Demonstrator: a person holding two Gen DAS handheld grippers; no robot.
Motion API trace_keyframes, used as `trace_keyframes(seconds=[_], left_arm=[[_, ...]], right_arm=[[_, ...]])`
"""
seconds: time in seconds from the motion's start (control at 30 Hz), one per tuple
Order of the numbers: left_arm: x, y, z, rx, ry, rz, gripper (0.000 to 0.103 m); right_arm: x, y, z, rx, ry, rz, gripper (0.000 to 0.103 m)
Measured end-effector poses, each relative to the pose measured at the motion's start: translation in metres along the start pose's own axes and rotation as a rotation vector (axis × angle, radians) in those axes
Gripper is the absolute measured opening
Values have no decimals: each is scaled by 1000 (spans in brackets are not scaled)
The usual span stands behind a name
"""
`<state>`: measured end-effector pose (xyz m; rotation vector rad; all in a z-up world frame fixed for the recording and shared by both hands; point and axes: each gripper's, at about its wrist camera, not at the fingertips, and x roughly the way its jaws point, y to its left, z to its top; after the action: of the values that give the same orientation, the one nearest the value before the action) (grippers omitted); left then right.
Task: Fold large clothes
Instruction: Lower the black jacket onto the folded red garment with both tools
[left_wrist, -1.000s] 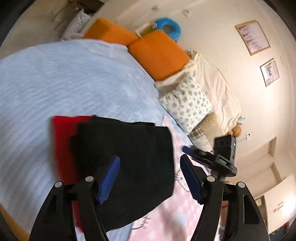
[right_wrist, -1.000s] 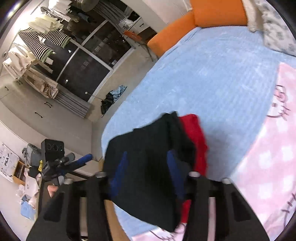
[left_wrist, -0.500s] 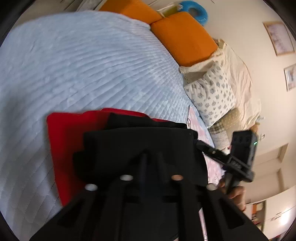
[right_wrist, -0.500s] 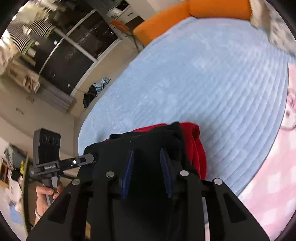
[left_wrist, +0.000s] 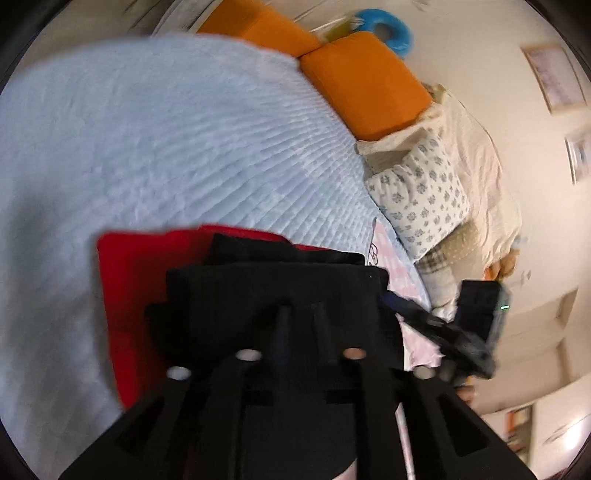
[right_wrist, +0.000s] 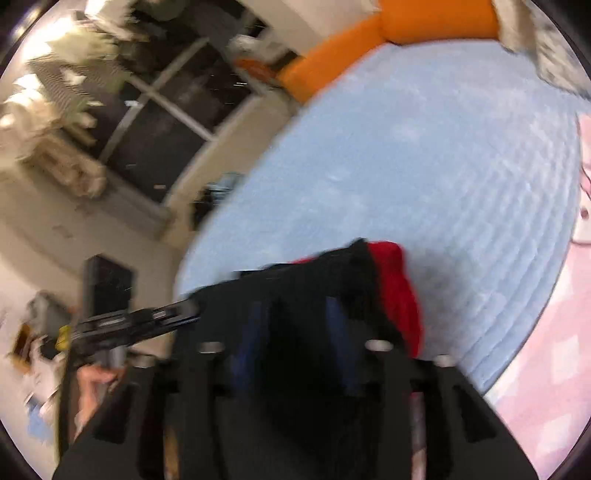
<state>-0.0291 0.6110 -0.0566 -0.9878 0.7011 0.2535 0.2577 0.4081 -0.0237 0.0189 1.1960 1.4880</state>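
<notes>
- Your left gripper (left_wrist: 299, 314) is sitting narrow over the folded black garment (left_wrist: 280, 291), jaws just been opening; whether the pads are still pinching it, can't tell.
- Your right gripper (right_wrist: 295, 332) is spreading too, jaws about half apart, black cloth lying between the blue pads (right_wrist: 249, 343).
- The red garment (left_wrist: 136, 280) is peeking out under the black one, both lying on the bed (left_wrist: 166, 129) just ahead of the grippers.

Folded garment (left_wrist: 273, 291) atop another garment (left_wrist: 136, 280)

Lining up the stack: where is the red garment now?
The red garment lies on the light blue bedspread, under the black garment; it shows at its left in the left wrist view, right in the right.
</notes>
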Motion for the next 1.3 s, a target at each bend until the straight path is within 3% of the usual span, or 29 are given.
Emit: trace_keyframes(seconds=[0.03,0.1,0.2,0.3,0.33,0.37,0.43,0.57,0.67,0.73,0.9,0.97,1.03,1.13,1.23,1.3], left_arm=[[-7,-9,-3,34,-12,1,41],[-17,-23,-10,68,-25,-33,48],[-16,-34,-22,90,-19,-65,48],[4,-30,-30,82,19,-10,45],[12,-25,-32,72,34,9,40],[17,-21,-32,69,30,36,29],[19,-12,-32,55,23,53,7],[24,12,-34,-5,25,14,8],[29,5,-40,81,-2,75,8],[28,1,-41,81,-11,98,8],[5,-29,-43,141,-28,132,10],[-3,-36,-43,159,-42,130,19],[-3,-34,-35,146,-58,164,22],[1,-21,-20,74,-76,149,22],[11,-5,-11,11,-75,113,18],[15,0,-10,21,-75,119,13]], right_arm=[[-16,10,-3,-29,-16,31,56],[-36,19,-14,-57,-7,109,55],[-37,12,-39,-34,90,180,52],[-25,-6,-59,-23,153,134,28],[-21,-17,-63,5,155,112,11],[-20,-28,-65,47,144,105,0],[-12,-48,-68,111,140,114,0],[5,-63,-76,138,133,120,0],[8,-71,-83,181,98,150,0],[7,-70,-85,205,93,148,0],[-12,-38,-65,153,118,110,6],[-22,-23,-47,115,66,118,6],[-22,-21,-30,128,24,78,6],[-13,-23,-11,166,-37,16,6],[6,-32,-2,192,-31,-31,1],[21,-34,-6,164,-10,-81,0]])
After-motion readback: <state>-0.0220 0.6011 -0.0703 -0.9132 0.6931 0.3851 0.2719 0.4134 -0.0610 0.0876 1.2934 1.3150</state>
